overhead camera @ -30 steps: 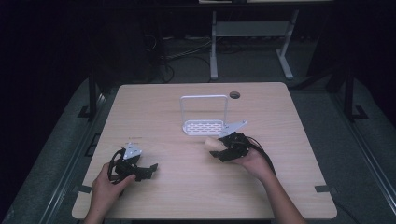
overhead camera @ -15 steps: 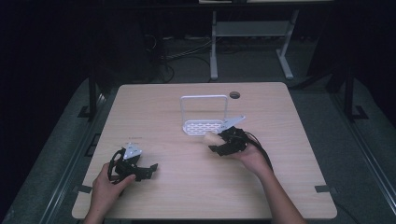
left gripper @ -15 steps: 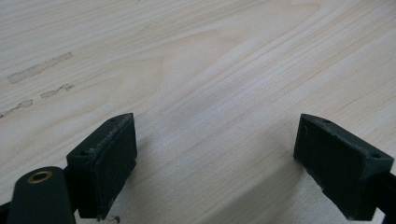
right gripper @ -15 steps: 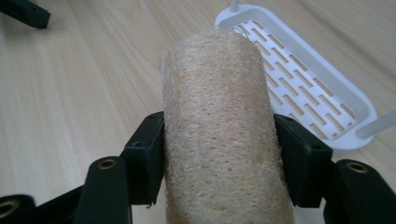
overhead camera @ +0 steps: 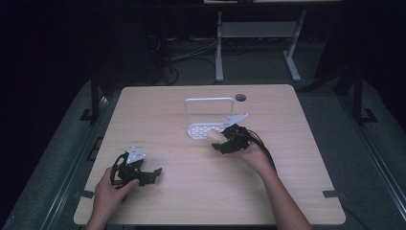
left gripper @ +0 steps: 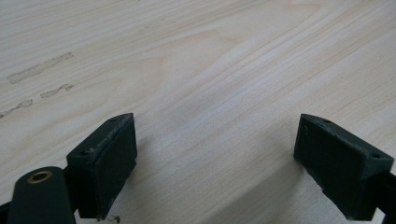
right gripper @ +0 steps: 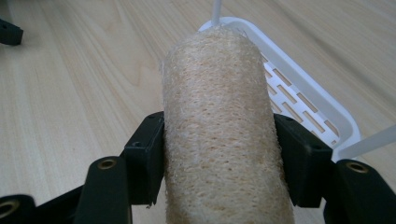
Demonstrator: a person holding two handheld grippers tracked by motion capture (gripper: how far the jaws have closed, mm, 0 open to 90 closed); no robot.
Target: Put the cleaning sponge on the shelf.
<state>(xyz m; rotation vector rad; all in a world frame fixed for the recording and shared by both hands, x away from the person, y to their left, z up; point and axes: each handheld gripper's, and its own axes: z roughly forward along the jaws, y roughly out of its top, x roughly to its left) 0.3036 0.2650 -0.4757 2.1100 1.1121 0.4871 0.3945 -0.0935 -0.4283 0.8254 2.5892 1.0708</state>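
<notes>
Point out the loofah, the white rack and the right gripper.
loofah [right gripper: 219, 135], right gripper view, middle of its body
white rack [overhead camera: 209, 100], high view, top bar of its frame
right gripper [right gripper: 219, 156], right gripper view, midway between its fingertips

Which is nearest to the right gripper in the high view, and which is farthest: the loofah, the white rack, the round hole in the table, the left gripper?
From the right gripper, high view:
1. Loofah: clamped between its jaws.
2. White rack: just beyond the jaws.
3. Round hole: farther back, near the table's far edge.
4. Left gripper: across the table, at the near left.
</notes>
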